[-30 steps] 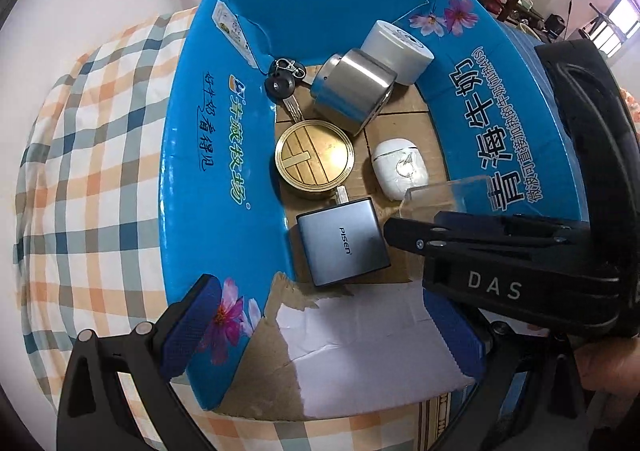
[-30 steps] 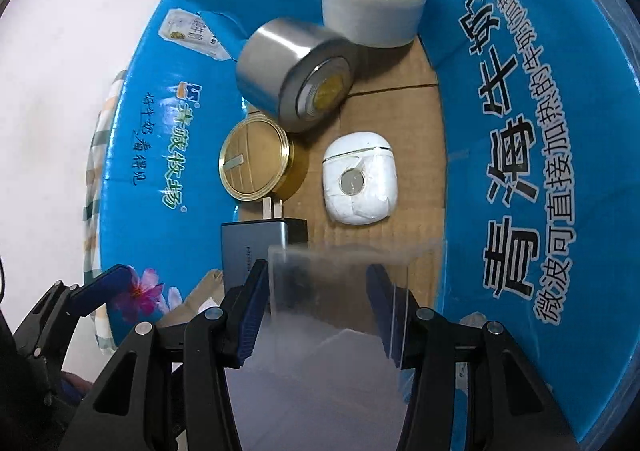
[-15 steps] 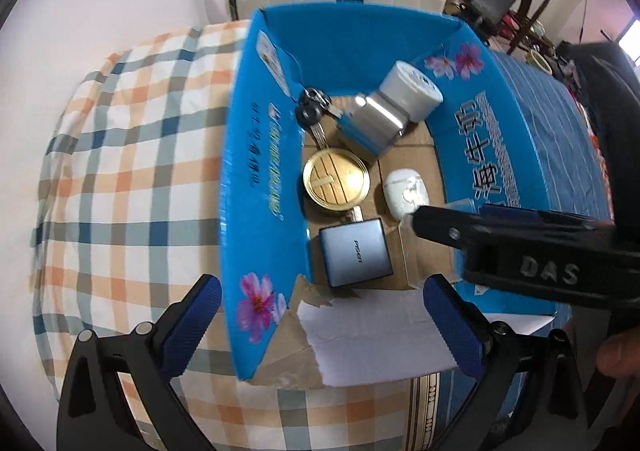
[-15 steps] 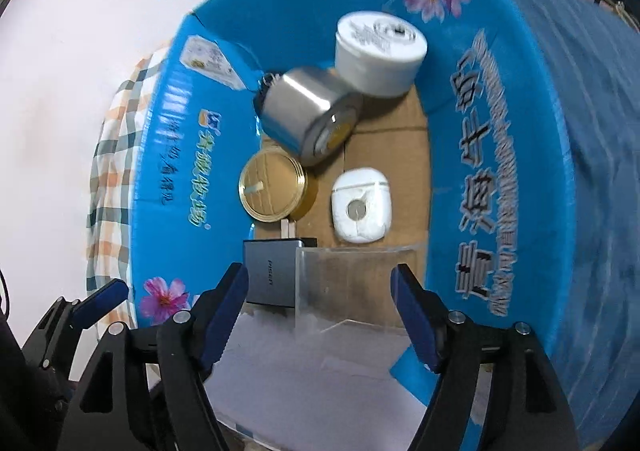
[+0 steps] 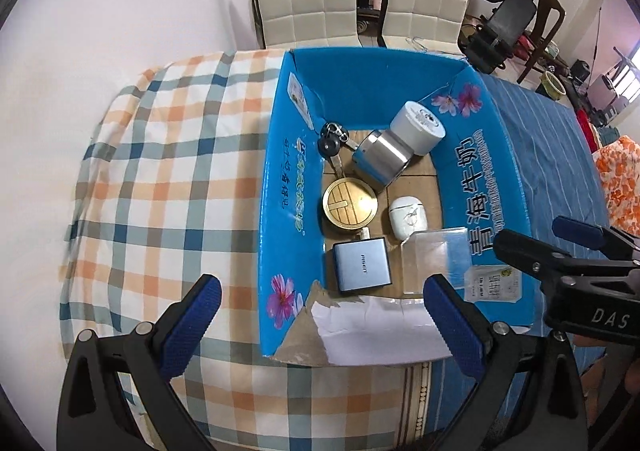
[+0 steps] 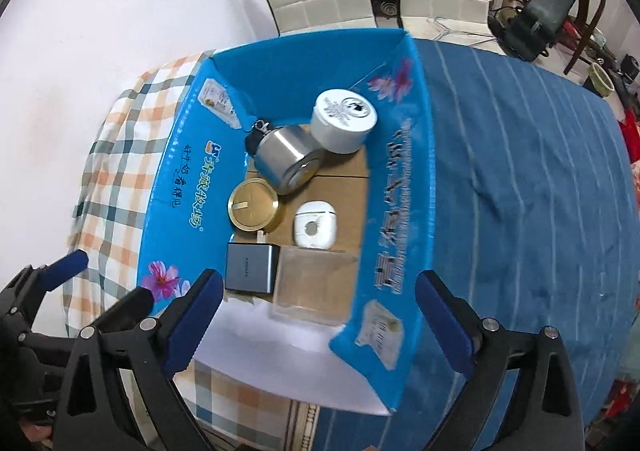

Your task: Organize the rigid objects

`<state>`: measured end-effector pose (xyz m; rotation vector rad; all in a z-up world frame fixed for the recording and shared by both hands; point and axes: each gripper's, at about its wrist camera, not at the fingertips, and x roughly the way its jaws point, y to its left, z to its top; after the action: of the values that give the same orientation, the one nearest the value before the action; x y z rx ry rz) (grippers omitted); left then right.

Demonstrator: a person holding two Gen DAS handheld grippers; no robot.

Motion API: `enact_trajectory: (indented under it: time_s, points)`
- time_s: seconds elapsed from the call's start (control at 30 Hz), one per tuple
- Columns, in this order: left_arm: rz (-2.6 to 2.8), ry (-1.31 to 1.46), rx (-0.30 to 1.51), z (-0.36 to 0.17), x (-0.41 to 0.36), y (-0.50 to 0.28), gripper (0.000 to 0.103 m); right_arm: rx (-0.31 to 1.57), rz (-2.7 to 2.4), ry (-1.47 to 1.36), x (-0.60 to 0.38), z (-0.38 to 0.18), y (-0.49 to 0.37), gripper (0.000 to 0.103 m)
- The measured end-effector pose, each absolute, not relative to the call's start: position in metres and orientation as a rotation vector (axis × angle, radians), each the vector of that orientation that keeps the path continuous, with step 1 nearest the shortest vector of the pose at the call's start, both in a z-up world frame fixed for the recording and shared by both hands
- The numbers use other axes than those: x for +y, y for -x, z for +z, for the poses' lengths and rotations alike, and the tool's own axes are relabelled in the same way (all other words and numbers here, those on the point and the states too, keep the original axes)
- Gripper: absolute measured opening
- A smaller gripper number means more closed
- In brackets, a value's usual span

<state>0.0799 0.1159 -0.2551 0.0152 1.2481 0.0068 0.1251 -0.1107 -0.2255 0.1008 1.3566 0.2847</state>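
On the checked counter (image 5: 160,179) the blue box (image 5: 280,187) already held the clear case (image 6: 314,285) beside the charger (image 6: 250,267), my right tongs (image 6: 318,325) had just opened wide and empty, left tongs (image 5: 320,321) wide too.

I see a glossy blue printed cardboard box (image 5: 280,187) w/ raw brown matt floor and a torn paper flap (image 5: 372,327). Inside: brushed-metal tin (image 5: 382,157), shiny; white matt plastic jar (image 5: 418,127); gold metal lid (image 5: 350,205), satin sheen; white glossy plastic earbud case (image 5: 408,217); grey smooth charger (image 5: 362,265), semi-matt, looks like plastic; clear plastic box (image 6: 314,287), see-thru. Keys (image 5: 332,143) are metal w/ black plastic head. Outside: checked cloth (image 5: 160,171) and blue striped cloth (image 6: 540,191), both matt. Gripper pads (image 5: 192,327) ribbed blue, rubbery-looking; frames black matt plastic.
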Motion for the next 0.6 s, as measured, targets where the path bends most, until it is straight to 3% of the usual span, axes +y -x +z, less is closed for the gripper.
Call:
enact_trajectory:
  time_s: [0.6]
  points:
    - [0.085,0.029,1.120,-0.144,0.087,-0.049,0.103,1.303,0.282,-0.151,-0.175,-0.115,-0.079,0.099]
